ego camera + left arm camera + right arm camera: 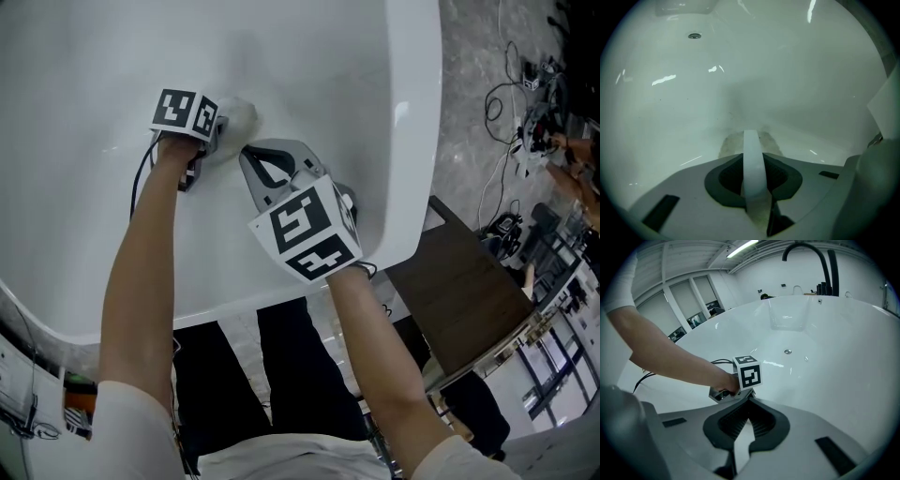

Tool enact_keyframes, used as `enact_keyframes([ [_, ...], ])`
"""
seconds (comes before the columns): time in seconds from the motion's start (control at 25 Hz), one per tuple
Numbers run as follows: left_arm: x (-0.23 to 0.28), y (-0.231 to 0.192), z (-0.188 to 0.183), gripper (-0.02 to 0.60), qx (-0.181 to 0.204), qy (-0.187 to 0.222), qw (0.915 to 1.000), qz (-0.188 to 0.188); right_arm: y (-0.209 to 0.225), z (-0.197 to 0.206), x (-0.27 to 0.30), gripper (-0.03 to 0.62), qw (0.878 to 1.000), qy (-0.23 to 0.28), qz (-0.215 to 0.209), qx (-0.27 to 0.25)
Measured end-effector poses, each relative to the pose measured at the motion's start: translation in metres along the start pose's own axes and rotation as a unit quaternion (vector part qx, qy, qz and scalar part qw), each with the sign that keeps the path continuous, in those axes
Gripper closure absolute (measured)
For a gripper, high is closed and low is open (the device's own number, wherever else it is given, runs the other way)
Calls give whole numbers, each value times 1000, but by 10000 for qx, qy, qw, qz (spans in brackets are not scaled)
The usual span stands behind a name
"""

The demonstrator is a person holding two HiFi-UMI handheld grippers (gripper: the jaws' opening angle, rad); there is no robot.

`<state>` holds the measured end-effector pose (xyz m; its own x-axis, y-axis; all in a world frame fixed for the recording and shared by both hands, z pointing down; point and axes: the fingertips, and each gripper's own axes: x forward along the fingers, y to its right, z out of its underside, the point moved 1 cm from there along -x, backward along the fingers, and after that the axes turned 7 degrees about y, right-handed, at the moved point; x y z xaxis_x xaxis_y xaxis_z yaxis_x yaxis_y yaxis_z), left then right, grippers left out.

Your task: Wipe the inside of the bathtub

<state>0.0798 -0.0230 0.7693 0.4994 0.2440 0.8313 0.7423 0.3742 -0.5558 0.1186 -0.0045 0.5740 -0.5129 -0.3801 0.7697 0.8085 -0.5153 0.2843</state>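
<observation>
Left gripper view: left gripper [751,137] clenched on a whitish cloth [733,143] that presses against the inner wall of the bathtub [797,75]. Right gripper view: right gripper [749,401] with jaws together, grasping nothing; beyond it the drain [787,351], black faucet [808,251] and ceiling lamp [740,248]. Head view only: marble floor [469,56] and cables [492,103].

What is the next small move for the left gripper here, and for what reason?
Probably slide the left gripper a little sideways along the bathtub wall, with the cloth pressed flat. Its jaws are shut on the cloth, which touches the white surface, while the right gripper, shut and empty, hangs beside it.
</observation>
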Motion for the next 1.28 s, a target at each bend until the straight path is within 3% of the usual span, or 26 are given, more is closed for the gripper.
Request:
enact_keyframes([
  [1.28, -64, -114, 52, 486, -366, 23, 9984, -433, -65, -29, 62, 576, 9968, -211, -508, -575],
])
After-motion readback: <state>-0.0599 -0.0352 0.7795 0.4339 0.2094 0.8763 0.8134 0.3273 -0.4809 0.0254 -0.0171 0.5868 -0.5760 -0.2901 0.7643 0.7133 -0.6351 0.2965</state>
